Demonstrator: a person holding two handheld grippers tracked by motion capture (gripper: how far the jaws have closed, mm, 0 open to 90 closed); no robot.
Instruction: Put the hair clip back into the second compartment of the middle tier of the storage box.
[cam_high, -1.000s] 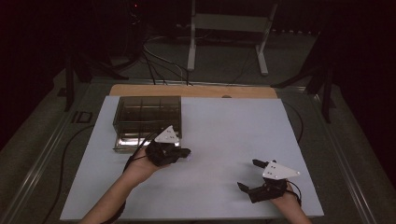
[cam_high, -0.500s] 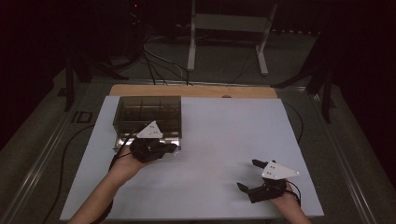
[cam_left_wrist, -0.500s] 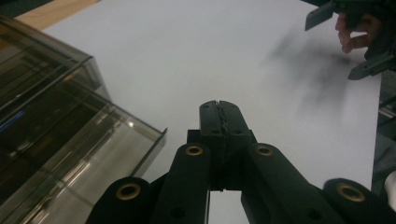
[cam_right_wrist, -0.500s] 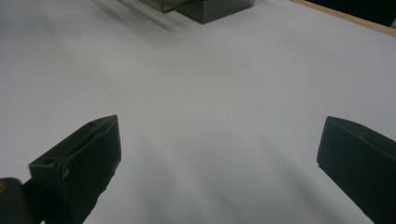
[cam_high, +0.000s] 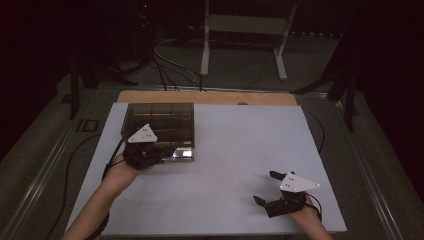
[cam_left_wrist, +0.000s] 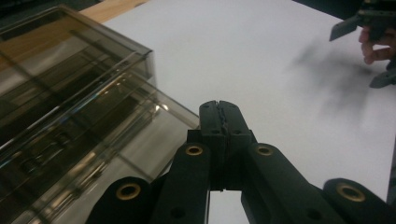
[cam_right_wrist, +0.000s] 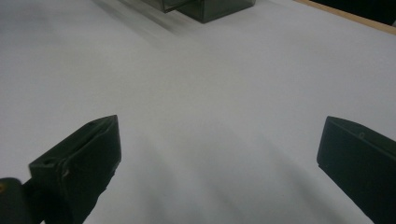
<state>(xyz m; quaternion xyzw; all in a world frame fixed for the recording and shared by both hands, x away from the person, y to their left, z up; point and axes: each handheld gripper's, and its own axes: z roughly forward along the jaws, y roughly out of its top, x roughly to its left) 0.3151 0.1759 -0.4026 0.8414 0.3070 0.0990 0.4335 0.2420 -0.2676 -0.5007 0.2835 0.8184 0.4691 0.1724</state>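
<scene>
Jaws together on left gripper (cam_left_wrist: 219, 109) beside smoky clear box (cam_high: 160, 122), compartments prob. empty, right gripper (cam_right_wrist: 219, 149) jaws apart

Overhead view faces forward; both close gripper views share the box (cam_left_wrist: 70, 126).

Left gripper (cam_left_wrist: 219, 108) closed, right gripper (cam_right_wrist: 219, 154) agape.

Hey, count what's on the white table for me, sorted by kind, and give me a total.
Clear smoky plastic box: 1
Hand-held grippers: 2, the left gripper shut at the box's near edge, the right gripper open over bare table
Total: 3
</scene>
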